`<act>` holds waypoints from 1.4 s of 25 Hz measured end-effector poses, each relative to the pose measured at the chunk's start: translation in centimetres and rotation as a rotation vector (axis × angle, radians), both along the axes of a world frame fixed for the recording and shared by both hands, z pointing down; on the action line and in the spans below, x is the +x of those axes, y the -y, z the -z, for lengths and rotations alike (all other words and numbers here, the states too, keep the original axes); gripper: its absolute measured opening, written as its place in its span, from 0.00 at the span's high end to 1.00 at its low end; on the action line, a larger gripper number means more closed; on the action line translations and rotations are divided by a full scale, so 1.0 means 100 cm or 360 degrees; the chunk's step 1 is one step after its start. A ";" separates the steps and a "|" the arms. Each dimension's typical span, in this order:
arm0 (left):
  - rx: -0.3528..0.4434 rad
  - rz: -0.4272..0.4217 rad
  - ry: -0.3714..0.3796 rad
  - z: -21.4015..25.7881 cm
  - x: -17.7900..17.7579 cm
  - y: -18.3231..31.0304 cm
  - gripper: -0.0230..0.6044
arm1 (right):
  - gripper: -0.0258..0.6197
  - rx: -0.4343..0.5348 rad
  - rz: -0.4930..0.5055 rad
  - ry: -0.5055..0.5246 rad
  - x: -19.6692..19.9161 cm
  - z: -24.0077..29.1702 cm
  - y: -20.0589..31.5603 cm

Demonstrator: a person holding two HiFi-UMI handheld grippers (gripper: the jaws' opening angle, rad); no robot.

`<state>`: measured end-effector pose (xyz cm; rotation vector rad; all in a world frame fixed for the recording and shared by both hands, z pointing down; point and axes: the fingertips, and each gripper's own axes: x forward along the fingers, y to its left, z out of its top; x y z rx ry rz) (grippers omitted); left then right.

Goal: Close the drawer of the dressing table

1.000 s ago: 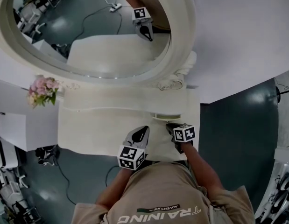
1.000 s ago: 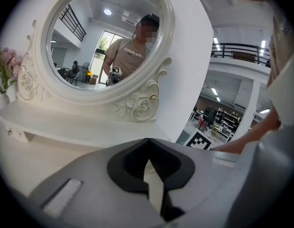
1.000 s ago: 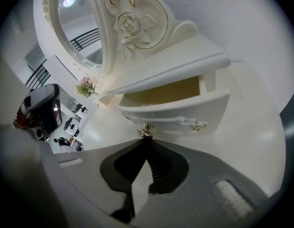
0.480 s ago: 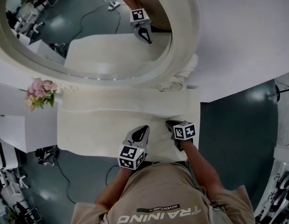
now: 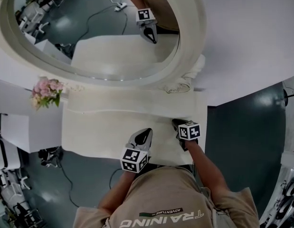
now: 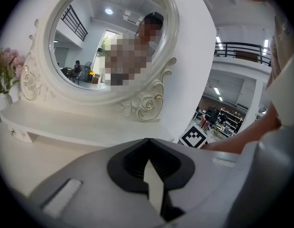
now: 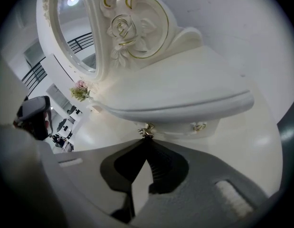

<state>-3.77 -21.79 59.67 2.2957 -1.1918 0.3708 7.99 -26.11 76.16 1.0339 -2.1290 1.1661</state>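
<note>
The white dressing table (image 5: 99,132) carries an oval mirror (image 5: 104,32) over a raised shelf (image 7: 184,94). Under that shelf sits a small drawer (image 7: 182,127) with two brass knobs (image 7: 200,126). My right gripper (image 7: 146,139) is shut, its tips right at the left knob (image 7: 146,130); I cannot tell whether they touch it. In the head view the right gripper (image 5: 176,123) is at the shelf's right end. My left gripper (image 5: 147,132) hovers over the tabletop's front, shut and holding nothing; its tips (image 6: 147,140) point toward the mirror.
Pink flowers (image 5: 46,91) stand at the table's left end. A white cabinet (image 5: 14,132) is beside the table on the left. Dark green floor (image 5: 241,127) lies to the right, with a cable (image 5: 61,175) on it at the left front.
My right gripper has edged forward toward the shelf, and less of the drawer shows out from under it. The left gripper has stayed put.
</note>
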 end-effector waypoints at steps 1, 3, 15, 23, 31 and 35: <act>0.0001 0.0003 -0.0003 0.001 -0.002 -0.001 0.93 | 0.96 0.0026 -0.0008 -0.0016 -0.001 0.000 0.001; 0.0011 0.0006 -0.0004 0.005 -0.006 -0.003 0.93 | 0.96 0.0063 -0.0033 -0.0010 -0.004 0.003 0.000; 0.0084 0.0018 0.0000 0.017 -0.020 -0.022 0.93 | 0.96 0.0177 -0.0083 0.0070 0.006 0.031 -0.023; 0.0099 0.0002 -0.0088 0.028 -0.016 -0.022 0.93 | 0.96 0.0240 -0.0087 0.0118 0.023 0.066 -0.057; 0.0139 -0.0007 -0.0165 0.049 -0.011 -0.003 0.93 | 0.96 0.0580 -0.0023 0.0063 0.029 0.148 -0.064; 0.0221 -0.0058 -0.0150 0.069 -0.003 0.007 0.93 | 0.96 0.0788 0.0062 -0.0054 0.029 0.190 -0.064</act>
